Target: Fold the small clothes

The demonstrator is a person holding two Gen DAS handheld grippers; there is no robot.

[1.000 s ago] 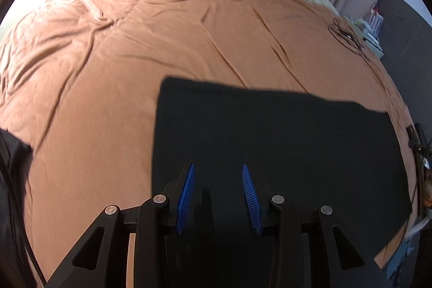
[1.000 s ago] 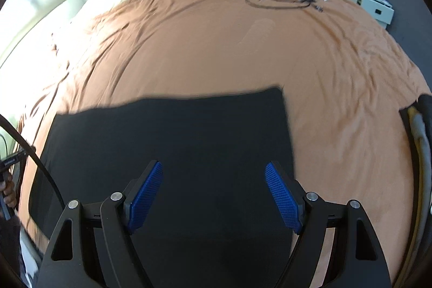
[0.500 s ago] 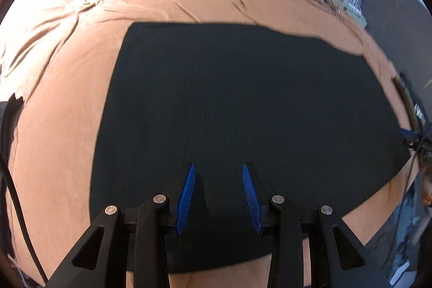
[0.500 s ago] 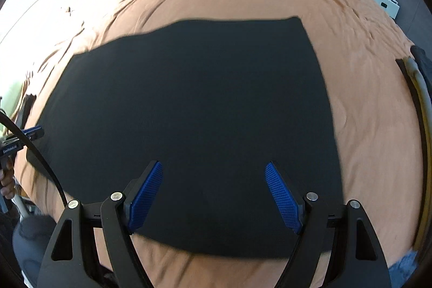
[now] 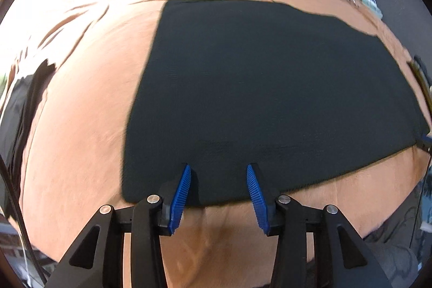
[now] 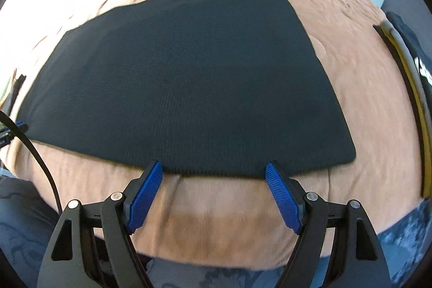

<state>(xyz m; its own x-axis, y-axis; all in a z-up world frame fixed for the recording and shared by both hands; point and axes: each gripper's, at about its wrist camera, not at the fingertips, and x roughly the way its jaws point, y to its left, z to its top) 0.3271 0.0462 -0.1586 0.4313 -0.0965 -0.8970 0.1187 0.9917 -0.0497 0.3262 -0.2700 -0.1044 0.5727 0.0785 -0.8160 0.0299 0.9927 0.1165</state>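
Left wrist view: black cloth (image 5: 270, 99) flat on the brown bedspread (image 5: 81, 126), filling centre-right; left gripper (image 5: 218, 172) empty, jaws just widened, tips over its lower edge. Right gripper (image 6: 214, 169) wide, empty. Risk: pads snag the bedspread too, or catch only one layer, so fold goes crooked.

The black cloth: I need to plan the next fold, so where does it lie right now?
The black cloth lies flat on the brown bedspread, filling the middle of both wrist views, its near edge at the tips of the left gripper and the right gripper.
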